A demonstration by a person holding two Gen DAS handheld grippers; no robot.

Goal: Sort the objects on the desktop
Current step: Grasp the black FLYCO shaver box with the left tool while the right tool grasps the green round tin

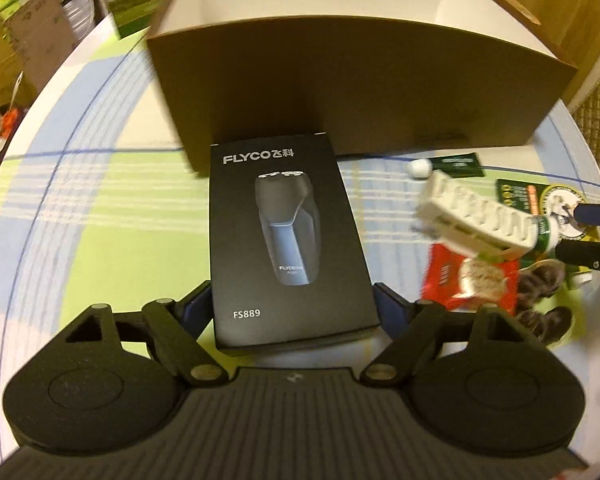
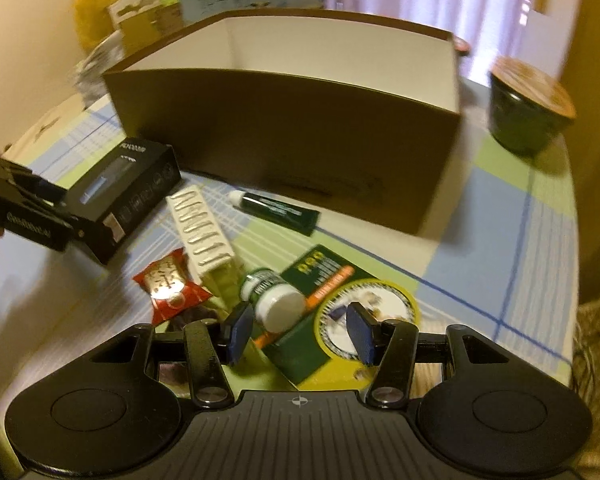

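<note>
Here we see the L gripper [image 1: 294, 304] pinching a black shaver box [image 1: 288, 240]; R gripper [image 2: 298, 334] spread around a white-capped bottle [image 2: 274, 296], cardboard box [image 2: 292, 128] at 12 o'clock.

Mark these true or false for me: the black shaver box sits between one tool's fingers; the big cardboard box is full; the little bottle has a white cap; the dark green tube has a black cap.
1. The shaver box sits between the left tool's fingers. True.
2. The cardboard box is full. False: what shows inside looks bare.
3. The bottle has a white cap. True.
4. The green tube has a black cap. False: white.
</note>
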